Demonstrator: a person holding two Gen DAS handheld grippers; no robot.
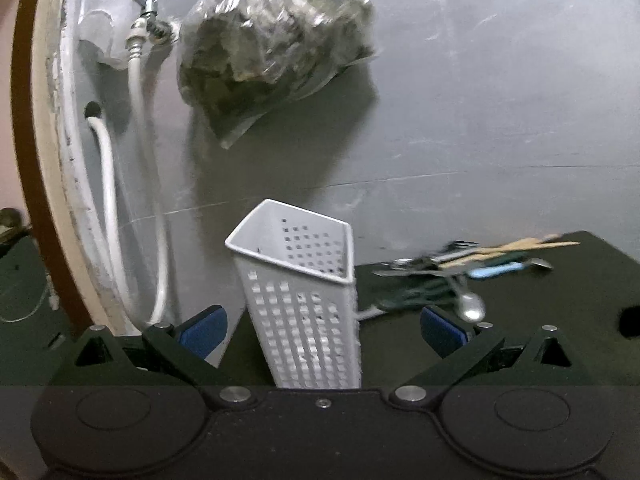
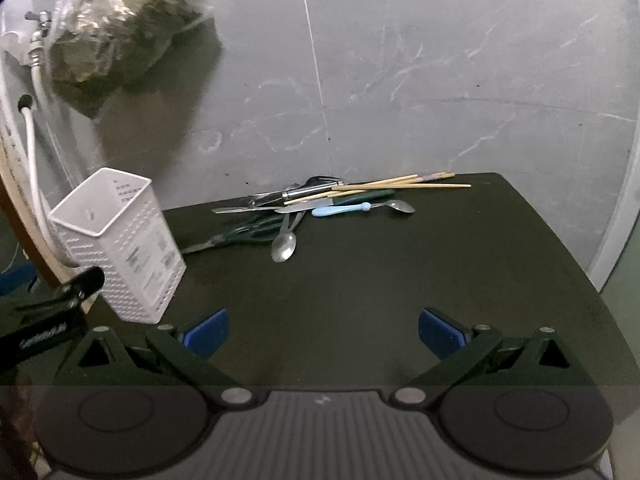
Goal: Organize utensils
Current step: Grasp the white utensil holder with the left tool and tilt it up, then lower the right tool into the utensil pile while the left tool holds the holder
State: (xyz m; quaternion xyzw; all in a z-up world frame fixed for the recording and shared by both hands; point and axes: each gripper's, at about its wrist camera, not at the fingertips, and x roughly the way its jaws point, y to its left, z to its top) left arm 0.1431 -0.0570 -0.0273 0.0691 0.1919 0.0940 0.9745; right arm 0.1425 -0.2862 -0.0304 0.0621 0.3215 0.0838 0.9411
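A white perforated utensil holder stands upright on the dark table, right between the wide-apart blue pads of my left gripper, which is open and not touching it. In the right wrist view the same holder stands at the table's left edge. A pile of utensils lies at the back of the table: wooden chopsticks, a blue-handled spoon, a metal spoon, green-handled scissors, a fork and knives. My right gripper hovers open over bare table, well in front of the pile.
A grey wall rises behind the table. On it hang a clear plastic bag with dark contents and a tap with white hoses. A brown door frame stands at the left. The left gripper's body shows beside the holder.
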